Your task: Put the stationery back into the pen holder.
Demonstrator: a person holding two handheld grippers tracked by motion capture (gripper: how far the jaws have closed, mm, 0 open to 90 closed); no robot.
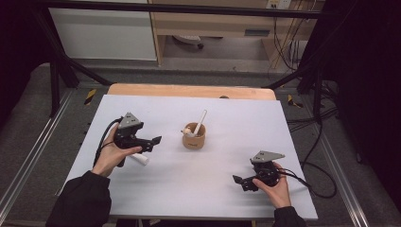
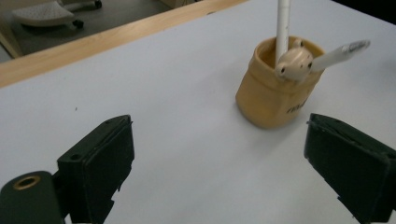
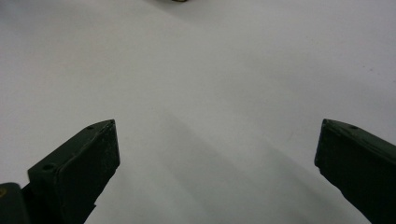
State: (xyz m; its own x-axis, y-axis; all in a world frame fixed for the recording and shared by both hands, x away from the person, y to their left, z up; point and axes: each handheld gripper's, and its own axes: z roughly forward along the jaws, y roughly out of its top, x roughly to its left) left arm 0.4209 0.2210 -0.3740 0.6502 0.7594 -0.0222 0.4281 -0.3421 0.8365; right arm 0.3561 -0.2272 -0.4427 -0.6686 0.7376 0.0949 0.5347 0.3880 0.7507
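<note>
A person is standing at the near edge of the white table (image 1: 156, 189), holding a two-jaw gripper in each hand. The left gripper (image 1: 150, 143) is hovering over the left half of the table with its jaws spread wide and nothing between them; in the left gripper view those jaws are pointing toward the tan cup (image 2: 275, 91), which is sitting well ahead of them and apart from them. The cup is standing upright near the middle of the table, holding a white stick (image 2: 282, 25) that is leaning out of its top, a small cream figure (image 2: 294, 63) at the rim and a second white pen-like piece (image 2: 338, 52) angling off to the side. A white tube (image 1: 140, 159) is lying just under the left hand. The right gripper (image 1: 241, 181) is resting low near the front right, jaws wide apart and gripping nothing, facing bare tabletop
</note>
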